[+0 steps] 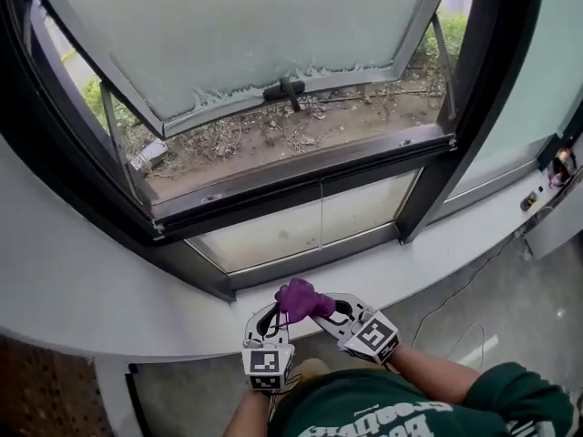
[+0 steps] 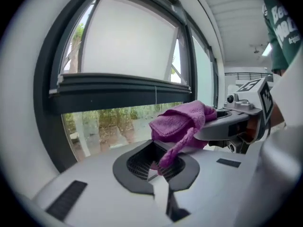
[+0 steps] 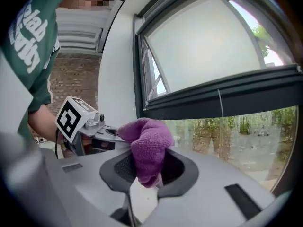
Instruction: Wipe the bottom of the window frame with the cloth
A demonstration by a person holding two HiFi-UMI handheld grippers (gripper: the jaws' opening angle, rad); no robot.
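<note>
Head view: an open window (image 1: 246, 35) is seen, its sash tilted outward over bare ground. The dark bottom rail of the window frame (image 1: 301, 167) lies well beyond the white ledge (image 1: 73, 271). The left claw (image 1: 276, 317) and the right claw (image 1: 330, 308) are held close together near the body, and both are closed on the purple cloth (image 1: 301, 299), which is bunched between them and well apart from the rail. Wiping is judged not yet begun.

The main risk is judged to be the long reach. If the cloth were let slip over the open rail, it could be lost to the ground outside.

In the left gripper view only a thin tail of the cloth (image 2: 170, 157) is pinched, so that hold could be pulled loose if the claws were drawn apart.

In the right gripper view a thick fold (image 3: 149, 148) is gripped. With the cloth so bunched, little of it would be pressed on the rail, and the hard claw tips might be scraped along the frame instead.
</note>
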